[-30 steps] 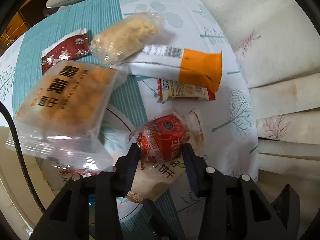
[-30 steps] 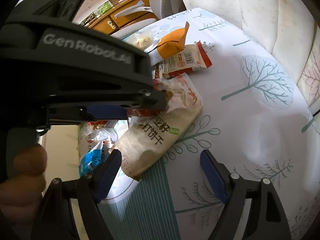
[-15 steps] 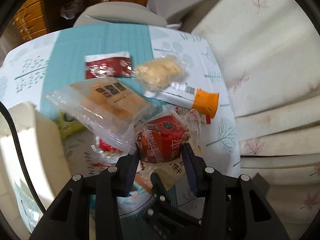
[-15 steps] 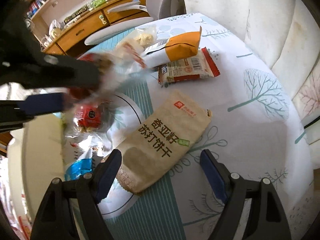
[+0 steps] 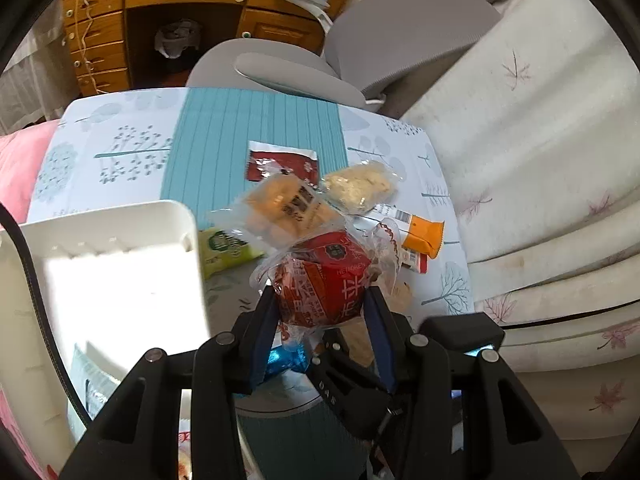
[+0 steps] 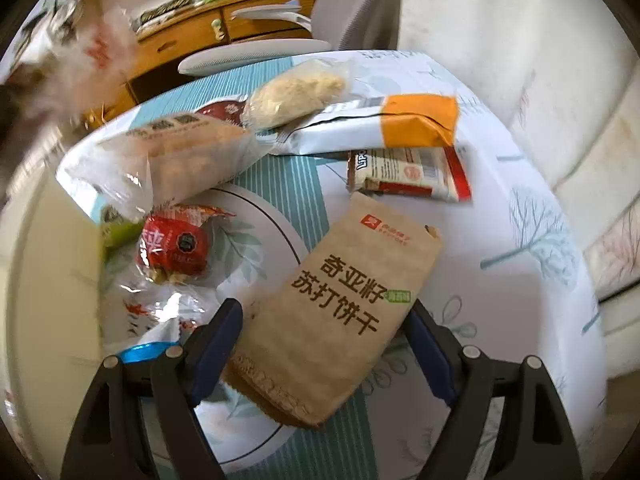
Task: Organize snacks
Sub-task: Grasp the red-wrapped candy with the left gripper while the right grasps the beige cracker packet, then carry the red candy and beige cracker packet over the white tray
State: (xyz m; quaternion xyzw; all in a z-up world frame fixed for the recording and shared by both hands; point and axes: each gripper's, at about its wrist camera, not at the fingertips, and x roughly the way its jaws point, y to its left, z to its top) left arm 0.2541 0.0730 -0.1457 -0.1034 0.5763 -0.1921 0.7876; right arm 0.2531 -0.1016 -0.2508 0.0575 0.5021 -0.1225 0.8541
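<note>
My left gripper (image 5: 320, 312) is shut on a red snack in a clear wrapper (image 5: 324, 276) and holds it in the air above the table, next to a white bin (image 5: 112, 264). In the right wrist view that held snack is only a blur (image 6: 92, 52) at the top left. My right gripper (image 6: 324, 344) is open low over the table. A brown paper cracker pack (image 6: 344, 312) lies flat between its fingers (image 6: 218, 340), and the pads do not press on it. A second red snack (image 6: 176, 246) lies on the cloth to the left.
More snacks lie on the patterned tablecloth (image 6: 520, 240): a clear pastry pack (image 6: 180, 156), a pale crumbly snack (image 6: 296, 96), an orange-and-white packet (image 6: 380, 124), a red-and-white bar (image 6: 408, 172), a dark red packet (image 5: 282, 164), a green packet (image 5: 224, 244). A grey chair (image 5: 400, 40) stands behind.
My left gripper has risen with the red snack and swung toward the white bin. My right gripper has moved in over the brown cracker pack, which now lies between its fingers.
</note>
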